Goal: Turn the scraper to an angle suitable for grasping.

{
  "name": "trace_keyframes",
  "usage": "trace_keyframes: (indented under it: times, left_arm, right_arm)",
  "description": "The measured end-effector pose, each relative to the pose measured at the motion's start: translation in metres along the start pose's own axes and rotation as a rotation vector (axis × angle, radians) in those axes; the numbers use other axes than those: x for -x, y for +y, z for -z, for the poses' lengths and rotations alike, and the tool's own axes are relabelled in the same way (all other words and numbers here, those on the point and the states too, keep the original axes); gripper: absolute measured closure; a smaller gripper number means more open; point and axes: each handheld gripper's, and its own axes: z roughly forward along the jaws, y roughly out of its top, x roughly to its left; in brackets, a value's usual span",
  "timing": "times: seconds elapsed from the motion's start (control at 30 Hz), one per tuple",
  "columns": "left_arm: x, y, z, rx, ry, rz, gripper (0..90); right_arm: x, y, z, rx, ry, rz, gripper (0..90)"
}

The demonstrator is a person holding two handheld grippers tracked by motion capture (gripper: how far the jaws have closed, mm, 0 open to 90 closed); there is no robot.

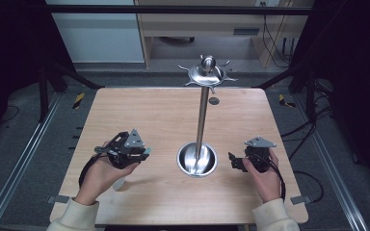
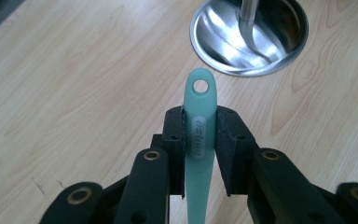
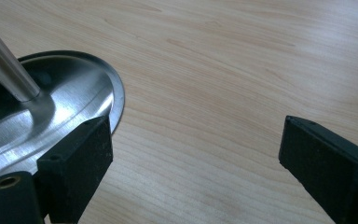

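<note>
Already my left gripper (image 2: 200, 154) clamps the teal handle (image 2: 199, 135), its long axis pointing toward the steel stand base (image 2: 223, 51) at upper right, while my right gripper (image 3: 193, 154) gapes empty.

The table (image 1: 139, 115) is pale wood, matt, with a fine straight grain and a few faint scuffs. The stand (image 1: 202, 120) on it is polished metal: its dished base (image 2: 256, 42) is glossy and mirror-like with bright streaks, its pole (image 3: 7, 70) smooth with a brushed sheen, and its hooked top (image 1: 207, 72) shiny too. The handle (image 2: 199, 140) clamped in the left gripper (image 2: 200, 149) looks like smooth, matt, pale green plastic or silicone, with a greyish embossed label. Both the left and the right gripper (image 3: 193, 158) have black jaws, matt and slightly grainy like moulded plastic, with brass-coloured rivets. The sleeves (image 1: 77, 216) look like soft, cream cloth.
</note>
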Motion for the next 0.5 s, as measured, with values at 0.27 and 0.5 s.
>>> trace_keyframes:
  times: [0.27,0.5]
  left_arm:
    - [-0.001,0.001,0.009,0.031,0.019,-0.001,74.3]
    - [-0.002,0.002,0.016,0.087,0.033,0.013,74.4]
  right_arm:
    - [-0.001,-0.001,0.001,0.024,0.004,0.018,10.0]
    - [-0.002,-0.001,0.002,0.034,0.004,0.011,10.3]
